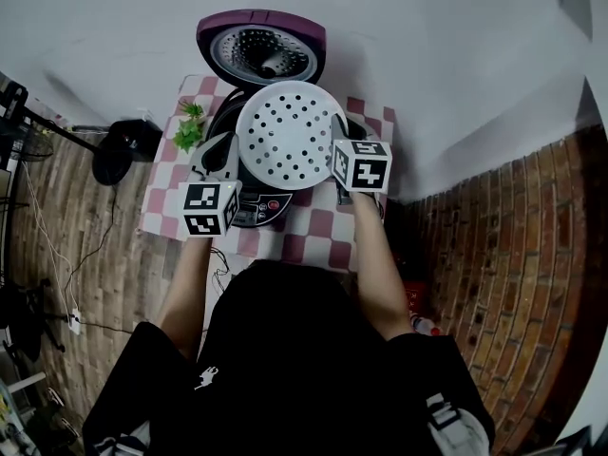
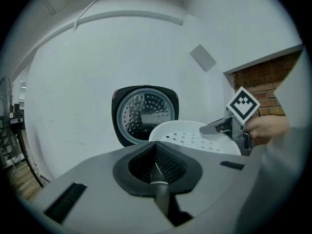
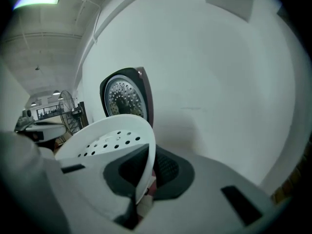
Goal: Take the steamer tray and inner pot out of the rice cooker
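The white perforated steamer tray (image 1: 285, 136) hangs above the open rice cooker (image 1: 258, 207), whose purple lid (image 1: 261, 50) stands upright behind it. My left gripper (image 1: 231, 155) is shut at the tray's left rim, and my right gripper (image 1: 338, 155) is shut on its right rim. In the left gripper view the tray (image 2: 195, 135) starts right at the closed fingertips of my left gripper (image 2: 156, 150), with the right gripper (image 2: 229, 126) on its far side. In the right gripper view the tray's rim (image 3: 146, 155) runs down between the pads. The tray hides the inner pot.
The cooker stands on a small table with a red-and-white checked cloth (image 1: 318, 236), against a white wall. A little green plant (image 1: 190, 126) sits at the table's left. A black object (image 1: 123, 145) lies on the floor to the left; a brick wall (image 1: 494, 255) rises at right.
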